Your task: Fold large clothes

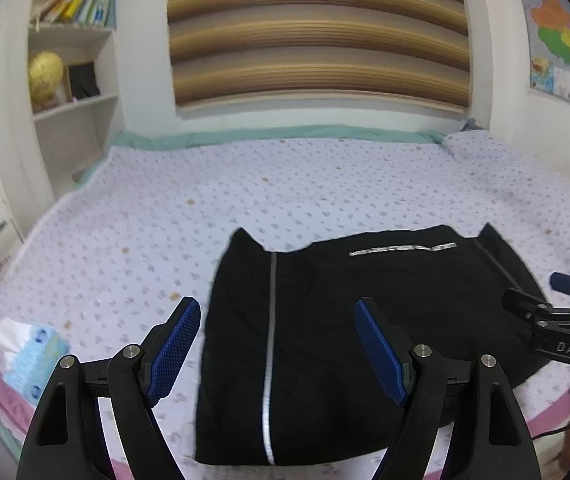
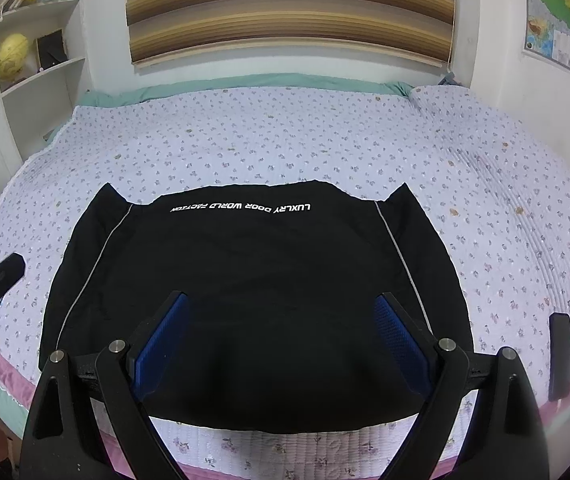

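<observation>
Hovering spread wide and empty, the left gripper and right gripper sit above the near edge of the black garment, which lies flat on the floral bedspread; a shallow pinch would likely catch only the top layer, skewing the fold

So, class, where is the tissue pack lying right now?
In the left wrist view, the tissue pack lies at the bed's near edge, left of the left gripper and the black garment.
</observation>
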`<state>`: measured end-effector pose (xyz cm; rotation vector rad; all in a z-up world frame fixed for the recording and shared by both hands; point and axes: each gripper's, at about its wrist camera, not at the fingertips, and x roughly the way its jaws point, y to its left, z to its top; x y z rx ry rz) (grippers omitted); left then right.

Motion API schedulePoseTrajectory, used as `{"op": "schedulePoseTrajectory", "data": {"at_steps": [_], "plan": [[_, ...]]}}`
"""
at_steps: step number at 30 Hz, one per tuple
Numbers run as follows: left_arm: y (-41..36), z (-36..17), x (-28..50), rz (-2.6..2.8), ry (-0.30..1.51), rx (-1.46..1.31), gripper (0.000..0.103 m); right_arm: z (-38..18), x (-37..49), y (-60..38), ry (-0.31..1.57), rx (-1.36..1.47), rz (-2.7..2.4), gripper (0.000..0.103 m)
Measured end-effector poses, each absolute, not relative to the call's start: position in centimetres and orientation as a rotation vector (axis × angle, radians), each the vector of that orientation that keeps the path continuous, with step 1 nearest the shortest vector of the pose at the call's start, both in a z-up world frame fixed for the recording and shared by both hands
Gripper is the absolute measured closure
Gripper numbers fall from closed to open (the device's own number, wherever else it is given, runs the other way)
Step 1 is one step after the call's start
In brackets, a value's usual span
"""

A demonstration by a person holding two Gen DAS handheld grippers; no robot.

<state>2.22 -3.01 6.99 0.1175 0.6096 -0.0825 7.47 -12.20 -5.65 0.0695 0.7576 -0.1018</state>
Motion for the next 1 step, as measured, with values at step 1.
{"op": "schedulePoseTrajectory", "data": {"at_steps": [1], "plan": [[-2.99,7.00,2.27,-0.087,0.614,0.120,0.023,-5.70,7.50,-12.19,0.758,0.068,-0.103,0.009]]}}
